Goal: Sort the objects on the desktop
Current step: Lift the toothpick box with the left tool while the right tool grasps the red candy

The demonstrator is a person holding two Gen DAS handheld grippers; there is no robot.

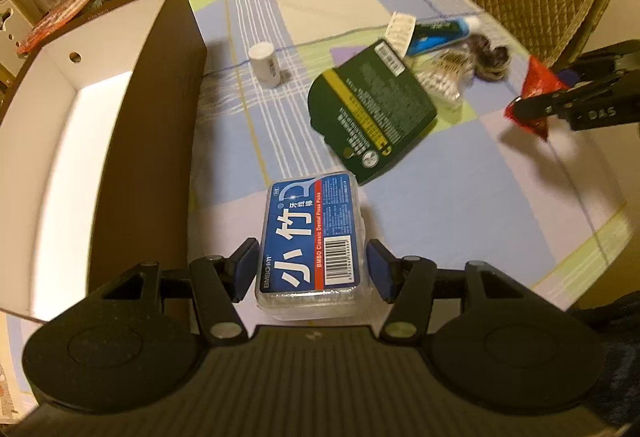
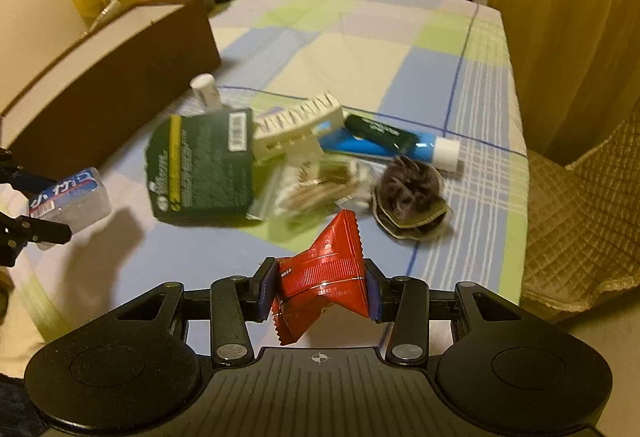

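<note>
My left gripper (image 1: 312, 265) is shut on a clear floss-pick box with a blue label (image 1: 314, 237), held just above the cloth, right of the open brown box (image 1: 120, 109). My right gripper (image 2: 320, 287) is shut on a crumpled red sachet (image 2: 326, 277), lifted over the near part of the table. The same red sachet (image 1: 536, 97) shows at the right in the left wrist view, and the floss box (image 2: 72, 197) at the left in the right wrist view. A dark green packet (image 1: 372, 113) lies between them.
On the checked tablecloth (image 2: 360, 49) lie a white bottle (image 1: 266, 65), a white comb-like holder (image 2: 300, 125), a blue tube (image 2: 396, 145), a bag of cotton swabs (image 2: 316, 185) and a dark furry item (image 2: 412, 197). A padded chair (image 2: 580, 229) stands at the right.
</note>
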